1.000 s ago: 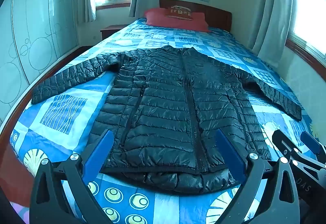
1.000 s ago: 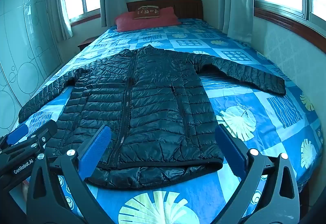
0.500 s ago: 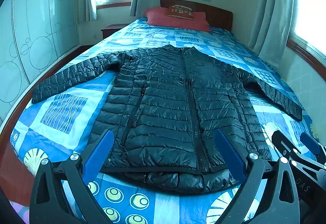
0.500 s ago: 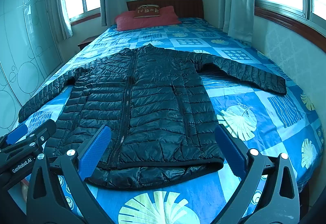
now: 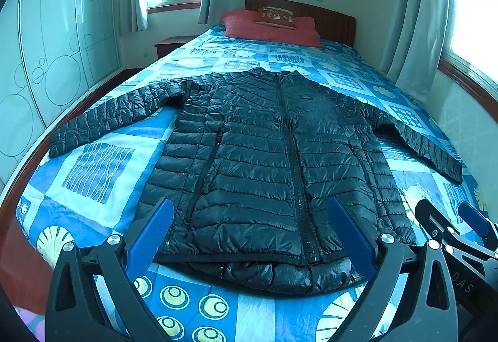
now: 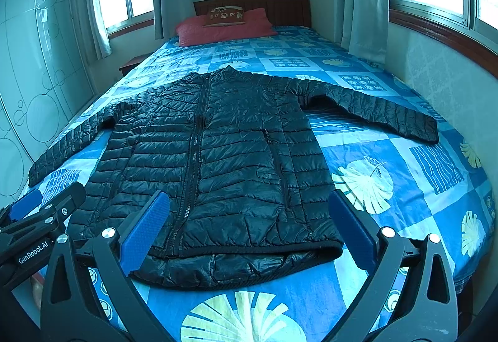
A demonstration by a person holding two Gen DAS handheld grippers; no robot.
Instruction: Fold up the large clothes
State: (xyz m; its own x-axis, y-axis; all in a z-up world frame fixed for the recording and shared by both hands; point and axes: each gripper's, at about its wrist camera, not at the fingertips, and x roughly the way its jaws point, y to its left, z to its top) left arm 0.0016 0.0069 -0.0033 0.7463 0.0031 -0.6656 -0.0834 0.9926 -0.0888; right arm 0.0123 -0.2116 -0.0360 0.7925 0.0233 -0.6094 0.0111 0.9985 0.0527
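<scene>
Left tool point(image 5: 250, 233) and right tool point(image 6: 249, 227): jaws spread wide, nothing held, both hovering at the foot of the bed above the hem, probably staged for a first grasp. The black quilted puffer jacket point(image 5: 274, 161) lies flat, zipped, front up on the blue patterned bedspread point(image 6: 389, 180), sleeves spread outward (exposing each for folding). No fold has been started.

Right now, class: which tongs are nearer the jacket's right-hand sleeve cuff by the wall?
Right. The right tongs hover at the hem on that cuff's side; the left tongs sit farther over.
</scene>
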